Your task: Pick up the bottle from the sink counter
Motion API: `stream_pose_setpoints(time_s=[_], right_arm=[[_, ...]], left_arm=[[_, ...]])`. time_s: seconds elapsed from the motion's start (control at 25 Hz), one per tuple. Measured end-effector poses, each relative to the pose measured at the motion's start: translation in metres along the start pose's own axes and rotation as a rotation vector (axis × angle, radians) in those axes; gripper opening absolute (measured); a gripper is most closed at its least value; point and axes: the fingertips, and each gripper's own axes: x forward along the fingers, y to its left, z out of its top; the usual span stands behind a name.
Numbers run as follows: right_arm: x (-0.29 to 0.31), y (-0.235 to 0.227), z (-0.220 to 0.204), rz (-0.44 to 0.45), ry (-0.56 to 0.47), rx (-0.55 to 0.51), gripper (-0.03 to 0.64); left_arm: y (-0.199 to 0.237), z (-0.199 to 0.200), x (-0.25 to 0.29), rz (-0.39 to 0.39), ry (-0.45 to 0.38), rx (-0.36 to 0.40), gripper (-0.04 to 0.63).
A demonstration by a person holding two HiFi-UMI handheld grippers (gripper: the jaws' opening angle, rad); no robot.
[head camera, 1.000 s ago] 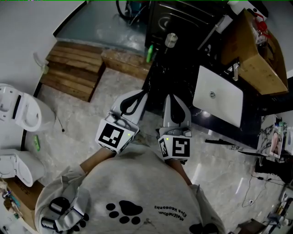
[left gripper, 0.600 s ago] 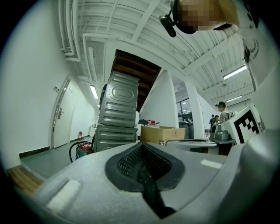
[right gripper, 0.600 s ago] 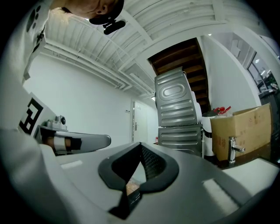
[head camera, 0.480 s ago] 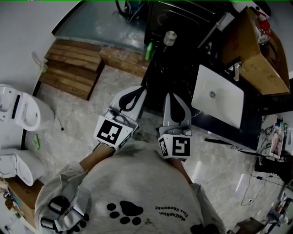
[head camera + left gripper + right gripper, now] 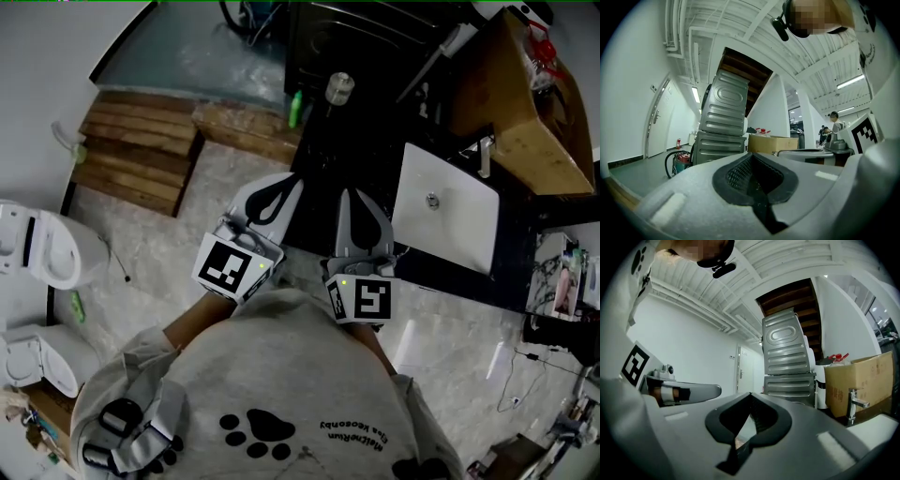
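Observation:
A small clear bottle (image 5: 338,87) with a pale round cap stands at the far end of the black sink counter (image 5: 361,141). A green bottle (image 5: 295,108) stands at that counter's left edge. Both grippers are held close to the person's chest, pointing at the counter and well short of the bottles. My left gripper (image 5: 278,187) is shut with nothing in it, its jaws pressed together in the left gripper view (image 5: 752,159). My right gripper (image 5: 362,202) is shut and empty too (image 5: 750,397). Neither gripper view shows the bottles.
A white sink basin (image 5: 445,208) with a faucet (image 5: 484,155) is set in the counter at right. A cardboard box (image 5: 525,103) lies beyond it. Wooden pallets (image 5: 141,150) and a white toilet (image 5: 42,248) are at left. Stacked grey metal machines (image 5: 724,122) rise ahead.
The head view has drifted slightly, so the counter and the bottles sit a little higher and further left. Both grippers stay shut in nearly the same place.

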Motion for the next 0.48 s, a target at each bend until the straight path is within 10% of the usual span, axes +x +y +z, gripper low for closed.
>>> stream_pose_setpoints(time_s=[0.48], right_arm=[[0.055, -0.02, -0.001, -0.1, -0.004, -0.01, 0.0]], left_arm=[[0.041, 0.012, 0.055, -0.122, -0.066, 0.015, 0.0]])
